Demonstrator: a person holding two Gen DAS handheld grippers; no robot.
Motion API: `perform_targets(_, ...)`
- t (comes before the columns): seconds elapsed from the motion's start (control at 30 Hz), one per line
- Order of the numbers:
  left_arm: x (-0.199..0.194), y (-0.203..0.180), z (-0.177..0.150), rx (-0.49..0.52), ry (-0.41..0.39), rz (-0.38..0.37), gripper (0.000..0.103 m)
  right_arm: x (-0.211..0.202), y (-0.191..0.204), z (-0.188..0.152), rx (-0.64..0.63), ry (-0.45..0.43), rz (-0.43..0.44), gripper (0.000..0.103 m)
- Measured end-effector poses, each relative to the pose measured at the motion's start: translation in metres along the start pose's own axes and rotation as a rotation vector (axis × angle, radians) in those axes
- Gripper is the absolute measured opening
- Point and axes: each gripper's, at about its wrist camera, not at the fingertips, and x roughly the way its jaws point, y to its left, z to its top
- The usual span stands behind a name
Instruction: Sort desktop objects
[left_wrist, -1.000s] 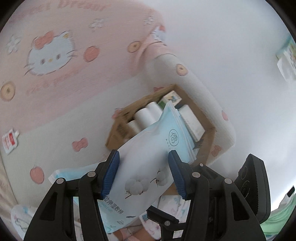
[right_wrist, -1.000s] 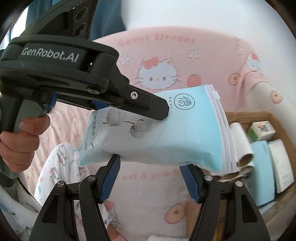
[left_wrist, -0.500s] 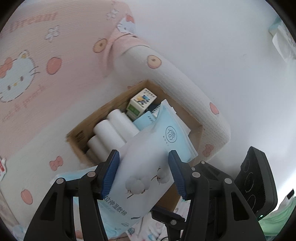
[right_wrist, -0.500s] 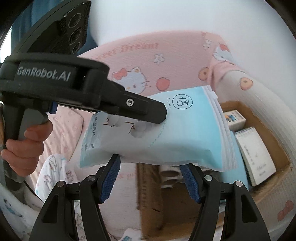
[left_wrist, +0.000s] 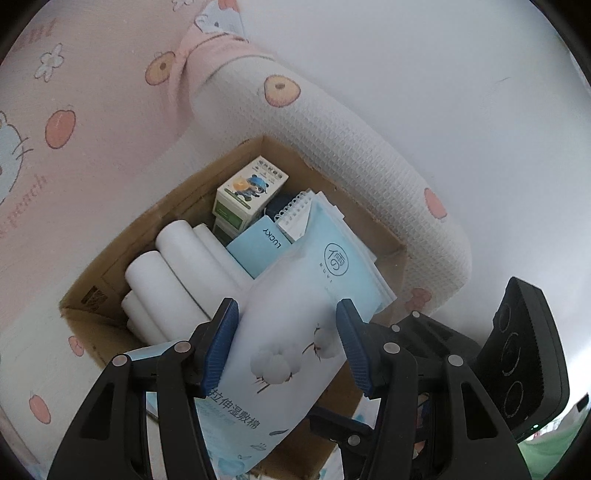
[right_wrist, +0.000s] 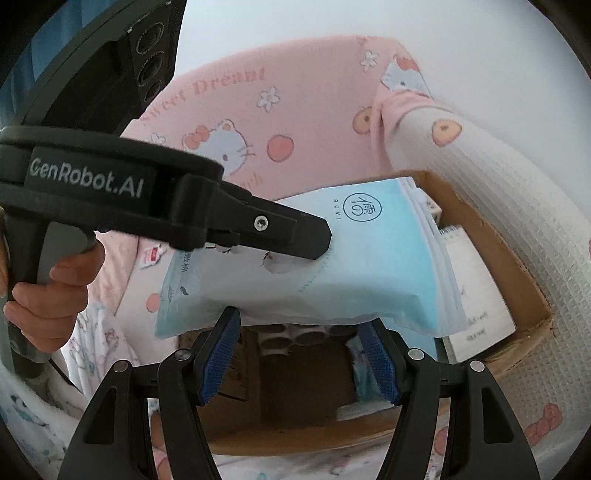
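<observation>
A pink cartoon-print bed cover (right_wrist: 229, 122) fills the background, with a white waffle-textured bolster (left_wrist: 343, 155) lying against the far and right sides of a cardboard box (left_wrist: 173, 199). The box is open at the top and rests on the bedding.

A pale blue packet of cotton pads (left_wrist: 295, 332), printed with cotton bolls and a round logo, is suspended above the box, its far end over the contents. From the right wrist view it spans most of the box opening.

Inside the box, white rolls (left_wrist: 173, 273) lie side by side along the left half. A light blue "LUCKY" booklet (left_wrist: 262, 247) lies beside them. A spiral notebook (left_wrist: 295, 218) sits further back, partly under the packet. A small carton with a cartoon figure (left_wrist: 251, 195) stands in the far corner.

The left gripper (left_wrist: 286, 339) pinches the packet, its blue-padded jaws pressed against either side. The person's left hand (right_wrist: 55, 295) wraps its handle.

The right gripper (right_wrist: 301, 358) sits below the packet's near edge, jaws spread; whether the pads touch the packet cannot be determined.
</observation>
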Motion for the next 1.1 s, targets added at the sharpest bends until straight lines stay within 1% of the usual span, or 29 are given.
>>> perform_targets(0.1,0.01,0.002,0.003,-0.016,0.015,-0.008,0.059,0.003,-0.007,-0.001,-0.003,0.02,0.002,0.064)
perform_targets(0.27,0.025,0.003,0.007,-0.045,0.038,-0.052,0.059,-0.001,-0.019,-0.002,-0.005,0.029,-0.014,0.064)
perform_targets(0.47,0.042,-0.006,0.007,-0.034,0.055,-0.075,0.059,0.002,-0.04,-0.002,-0.006,0.058,-0.037,0.064)
perform_targets(0.67,0.061,-0.01,0.003,-0.026,0.099,-0.064,0.059,0.009,-0.053,-0.005,-0.007,0.119,-0.045,0.064)
perform_targets(0.77,0.072,-0.013,0.001,-0.006,0.125,-0.048,0.059,0.017,-0.065,-0.003,-0.01,0.148,-0.072,0.064)
perform_targets(0.83,0.078,-0.013,-0.002,-0.004,0.12,-0.024,0.059,0.019,-0.068,-0.002,0.003,0.159,-0.065,0.064)
perform_targets(0.87,0.079,-0.013,-0.003,-0.001,0.119,-0.017,0.058,0.019,-0.07,0.0,0.014,0.163,-0.06,0.064)
perform_targets(0.93,0.085,-0.013,-0.007,0.01,0.132,-0.004,0.052,0.021,-0.07,0.002,0.021,0.18,-0.06,0.064)
perform_targets(0.97,0.087,-0.013,-0.008,0.01,0.14,-0.009,0.049,0.021,-0.07,0.002,0.022,0.186,-0.061,0.064)
perform_targets(1.0,0.089,-0.013,-0.011,0.013,0.152,-0.026,0.048,0.021,-0.069,0.002,0.028,0.194,-0.062,0.064)
perform_targets(1.1,0.088,-0.014,-0.015,0.029,0.144,-0.027,0.047,0.022,-0.073,0.004,0.056,0.208,-0.046,0.064)
